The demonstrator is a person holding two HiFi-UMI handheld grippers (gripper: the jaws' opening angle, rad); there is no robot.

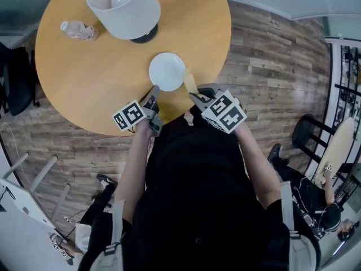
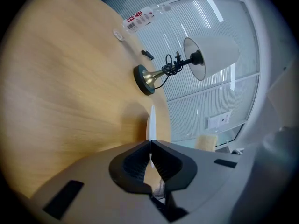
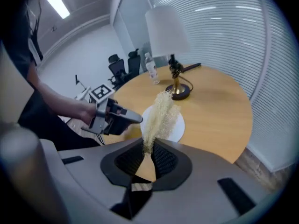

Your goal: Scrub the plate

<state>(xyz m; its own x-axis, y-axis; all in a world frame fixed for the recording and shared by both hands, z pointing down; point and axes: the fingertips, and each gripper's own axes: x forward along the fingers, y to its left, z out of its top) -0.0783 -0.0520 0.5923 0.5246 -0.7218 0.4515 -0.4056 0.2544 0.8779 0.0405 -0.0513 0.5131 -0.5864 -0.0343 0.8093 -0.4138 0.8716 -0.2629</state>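
Plate: a white round plate [image 1: 167,71] sits on the round wooden worktop [image 1: 84,78], close to the edge nearest the person.
Left claw: the left claw [image 1: 153,92] is clamped on the plate's near rim. In the left gripper view the plate [image 2: 151,125] shows edge-on between the closed pads.
Right claw: the right claw [image 1: 194,95] is closed on a yellow, fibrous loofah scrubber [image 1: 190,82] that reaches over the plate's right rim.
Edges and room: the worktop's curved edge runs just under both claws, with plank floor [image 1: 271,66] beyond it at right. Bare wood lies on either side of the plate.
Beyond: a table lamp [image 1: 124,7] stands near the plate's far side, and a plastic bottle [image 1: 79,30] stands well apart at far left.
Hard to tell: whether the scrubber touches the plate, and whether the plate lies flat or is tipped.
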